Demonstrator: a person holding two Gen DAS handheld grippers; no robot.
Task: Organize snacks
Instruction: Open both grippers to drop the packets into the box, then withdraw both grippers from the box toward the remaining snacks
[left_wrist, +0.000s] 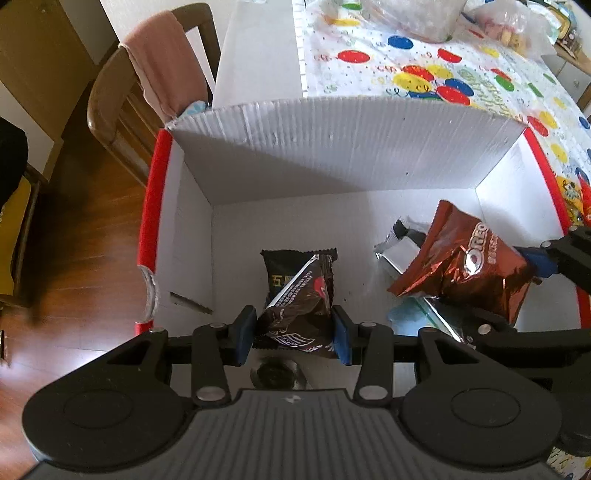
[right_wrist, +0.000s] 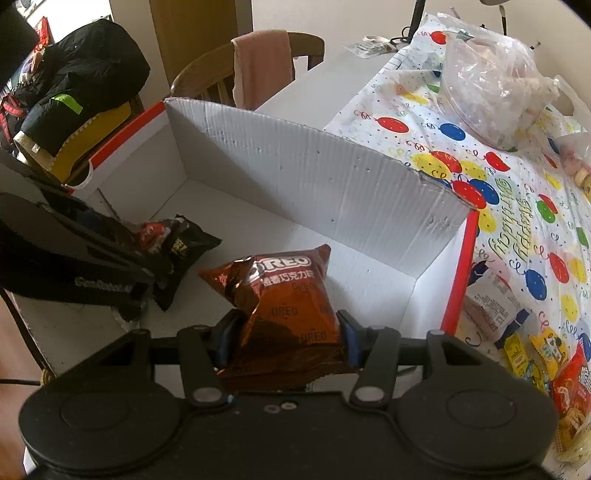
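Both hand-held grippers loaded over the white box (left_wrist: 332, 147).

My left hand-held gripper (left_wrist: 293, 332) is pinching a dark brown snack packet (left_wrist: 295, 314) just above a black packet (left_wrist: 277, 273) on the box floor. My right hand-held gripper (right_wrist: 286, 339) clamps the brown Oreo bag (right_wrist: 288, 314) inside the box too, which sits at the desk edge beside the balloon tablecloth (right_wrist: 517, 221).

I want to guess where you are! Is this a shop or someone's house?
Most likely a home dining room: a table with a balloon birthday tablecloth, a wooden chair draped with a pink cloth, and a white box being filled with snacks.
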